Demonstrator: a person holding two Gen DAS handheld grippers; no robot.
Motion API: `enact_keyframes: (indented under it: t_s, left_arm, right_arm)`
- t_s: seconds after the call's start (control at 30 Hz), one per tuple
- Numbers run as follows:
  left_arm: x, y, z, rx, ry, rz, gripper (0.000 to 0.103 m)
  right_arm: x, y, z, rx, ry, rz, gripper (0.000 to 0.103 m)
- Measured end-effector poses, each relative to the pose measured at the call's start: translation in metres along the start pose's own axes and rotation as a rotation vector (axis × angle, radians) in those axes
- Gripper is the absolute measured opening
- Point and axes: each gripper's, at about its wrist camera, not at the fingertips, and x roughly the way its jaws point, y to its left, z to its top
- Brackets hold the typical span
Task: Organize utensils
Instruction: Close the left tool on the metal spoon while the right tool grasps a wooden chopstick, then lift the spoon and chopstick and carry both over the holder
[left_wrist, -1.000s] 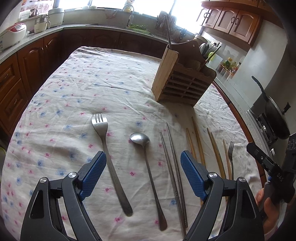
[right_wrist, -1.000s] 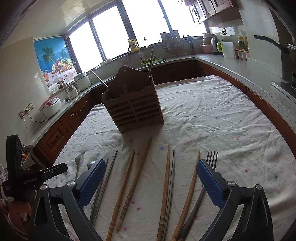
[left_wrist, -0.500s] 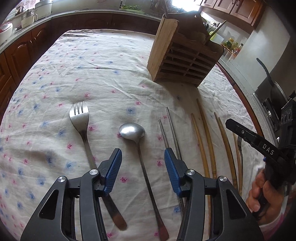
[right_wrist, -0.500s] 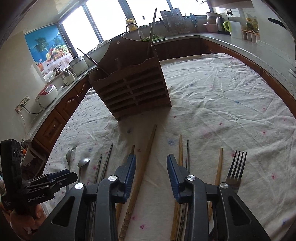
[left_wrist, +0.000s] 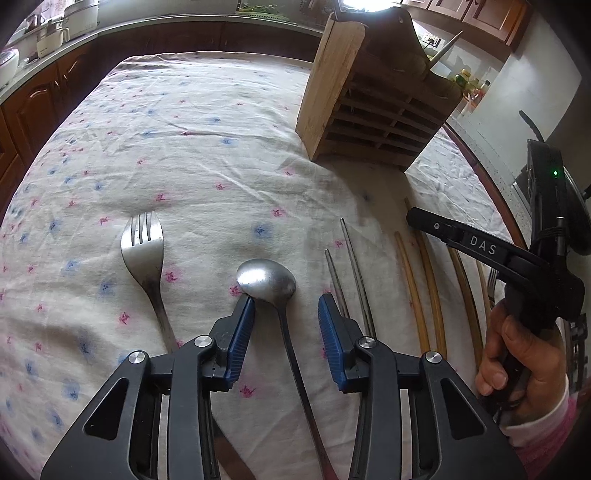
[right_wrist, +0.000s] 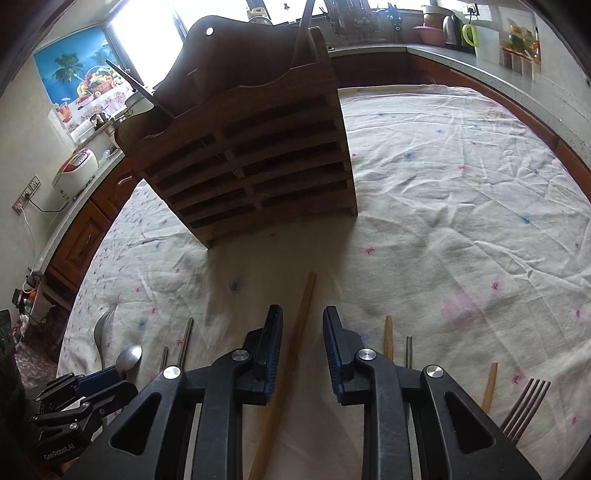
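A steel spoon lies on the flowered cloth. My left gripper is open, low over the cloth, its fingers on either side of the spoon's neck. A steel fork lies to its left and two metal chopsticks to its right. My right gripper is open with a narrow gap, straddling a long wooden chopstick. The wooden slatted utensil holder stands beyond, also in the left wrist view.
More wooden chopsticks lie in a row to the right, then a second fork at the far right. Wooden cabinets and a counter with jars and a kettle ring the table. A rice cooker sits on the left counter.
Both grippers have dropped towards the cloth and narrowed. The left one has come down around the spoon, the right one around a wooden chopstick, closer to the holder.
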Motion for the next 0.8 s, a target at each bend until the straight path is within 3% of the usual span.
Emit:
enact_keyframes:
  t_s: [0.1,0.23,0.43,0.8]
  left_arm:
    - [0.001,0.0,0.0,0.016,-0.014,0.024,0.021]
    - [0.002,0.006,0.002,0.005,-0.022,0.026,0.006]
    - [-0.001,0.017,0.003,-0.055,-0.017,-0.037,0.002]
    - [-0.046,0.014,0.003,-0.081,-0.099,-0.119,0.001]
  right_arm:
    - [0.007,0.01,0.002,-0.062,-0.013,-0.058,0.021]
    - [0.008,0.016,0.001,-0.109,-0.018,-0.111,0.009]
    - [-0.003,0.007,-0.001,-0.054,-0.023,-0.036,0.005]
    - [-0.078,-0.001,-0.002,0.008,-0.141,0.093,0.005]
